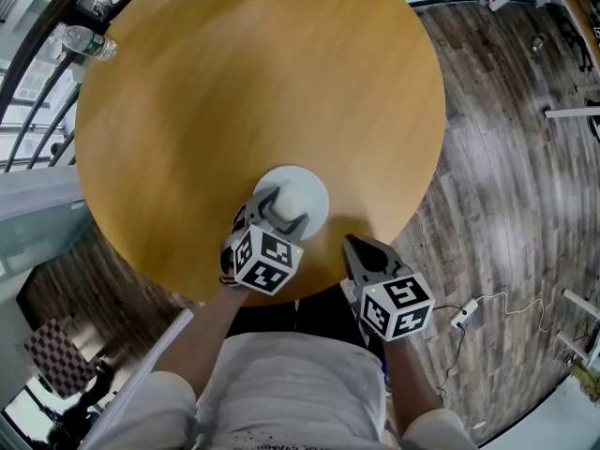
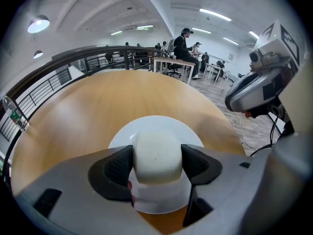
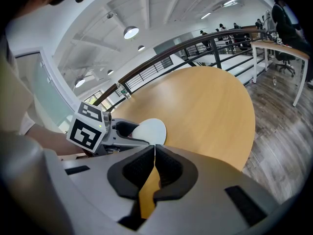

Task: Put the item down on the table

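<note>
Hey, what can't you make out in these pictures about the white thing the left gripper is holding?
- Whether the white item touches the plate: its underside is hidden by its own body in the left gripper view, and by the left gripper in the head view.
- What it is: only its rounded top shows.
- The label on the bottle: too small in the head view.

Left grey plastic two-jaw gripper (image 1: 281, 209) & right grey plastic two-jaw gripper (image 1: 354, 247): smooth moulded shells, black ribbed pads (image 2: 113, 168). Each w/ white cube, black square markers (image 1: 265, 259) (image 1: 398, 306). Person wears light grey tee (image 1: 291, 382), dark print near hem.
</note>
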Demonstrator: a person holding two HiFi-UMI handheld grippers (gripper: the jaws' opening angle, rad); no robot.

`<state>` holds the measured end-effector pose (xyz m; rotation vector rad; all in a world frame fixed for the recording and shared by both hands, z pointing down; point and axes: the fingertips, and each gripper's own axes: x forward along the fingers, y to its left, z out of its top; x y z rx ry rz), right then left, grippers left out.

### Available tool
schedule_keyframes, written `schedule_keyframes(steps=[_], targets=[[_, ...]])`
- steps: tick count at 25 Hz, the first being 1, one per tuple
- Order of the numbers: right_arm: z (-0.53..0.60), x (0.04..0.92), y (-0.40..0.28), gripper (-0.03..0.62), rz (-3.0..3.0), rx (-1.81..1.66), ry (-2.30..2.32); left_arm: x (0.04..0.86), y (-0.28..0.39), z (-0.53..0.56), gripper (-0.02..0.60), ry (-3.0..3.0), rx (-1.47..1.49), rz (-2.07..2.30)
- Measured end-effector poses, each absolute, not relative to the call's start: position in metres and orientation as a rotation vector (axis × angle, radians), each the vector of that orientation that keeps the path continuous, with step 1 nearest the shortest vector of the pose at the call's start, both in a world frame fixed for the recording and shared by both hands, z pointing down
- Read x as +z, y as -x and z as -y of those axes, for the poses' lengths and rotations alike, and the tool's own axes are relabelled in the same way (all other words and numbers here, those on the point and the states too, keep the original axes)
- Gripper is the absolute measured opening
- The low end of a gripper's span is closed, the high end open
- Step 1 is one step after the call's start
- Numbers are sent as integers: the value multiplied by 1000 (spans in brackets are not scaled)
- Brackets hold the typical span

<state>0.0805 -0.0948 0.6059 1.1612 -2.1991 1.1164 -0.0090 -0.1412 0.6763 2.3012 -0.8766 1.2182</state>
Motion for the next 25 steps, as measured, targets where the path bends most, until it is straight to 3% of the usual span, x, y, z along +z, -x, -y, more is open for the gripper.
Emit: schedule_keyframes(steps=[25], targets=[[97, 572, -66, 26, 2271, 1022, -1137, 620, 21, 130, 327, -2333, 1048, 902]])
